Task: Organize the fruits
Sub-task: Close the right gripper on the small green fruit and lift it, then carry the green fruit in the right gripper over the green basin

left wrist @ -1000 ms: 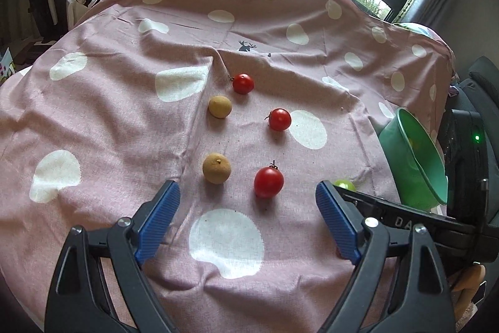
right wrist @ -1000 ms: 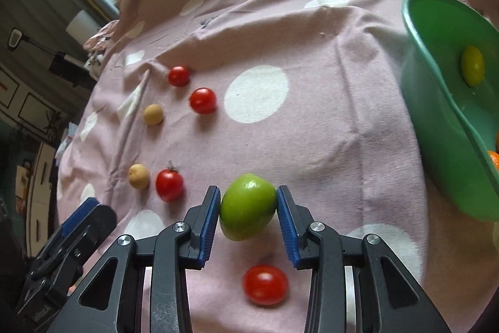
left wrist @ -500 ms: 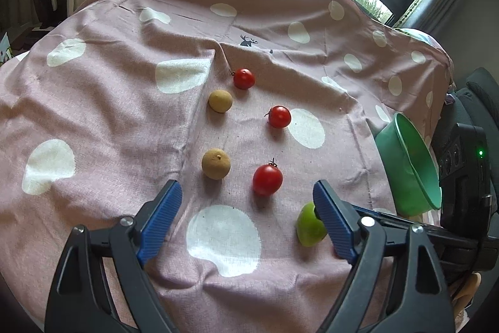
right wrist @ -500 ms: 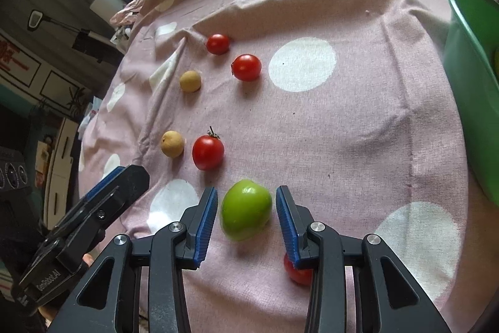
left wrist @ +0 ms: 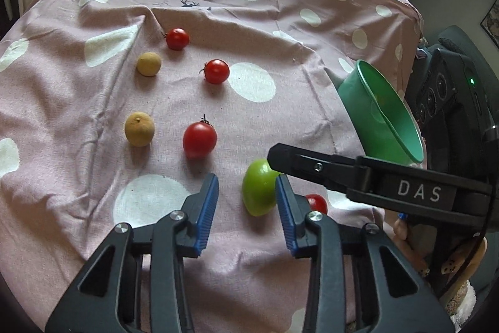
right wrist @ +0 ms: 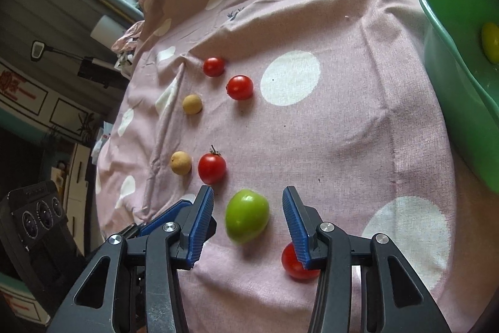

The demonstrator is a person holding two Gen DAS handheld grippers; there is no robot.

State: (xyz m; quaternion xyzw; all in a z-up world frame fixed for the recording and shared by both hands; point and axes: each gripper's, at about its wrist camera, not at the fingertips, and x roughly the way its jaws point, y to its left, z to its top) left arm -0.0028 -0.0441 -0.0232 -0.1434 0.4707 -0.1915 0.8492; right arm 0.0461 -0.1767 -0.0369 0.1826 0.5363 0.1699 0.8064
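A green fruit [right wrist: 247, 216] lies on the pink spotted cloth between the fingers of my right gripper [right wrist: 248, 213]. Its jaws are opening and the pads stand clear of the fruit. In the left wrist view the same fruit [left wrist: 259, 192] sits just beyond the tips of my left gripper [left wrist: 246, 209]. Those jaws are closing with a gap left and nothing pressed between them. A black finger of the right gripper [left wrist: 312, 164] reaches over the fruit. A small red tomato [right wrist: 294, 264] lies half hidden behind the right gripper's right finger.
Three red tomatoes [left wrist: 199, 139] [left wrist: 216, 71] [left wrist: 177, 38] and two tan fruits [left wrist: 139, 129] [left wrist: 149, 64] lie in two rows up the cloth. A tilted green bowl [right wrist: 452, 52] at the right edge holds a yellow fruit [right wrist: 490, 42]. The cloth has folds at the left.
My right gripper came down with the green fruit, which now rests on the cloth, and its jaws spread off it. My left gripper's jaws narrowed a lot and it moved towards the fruit.
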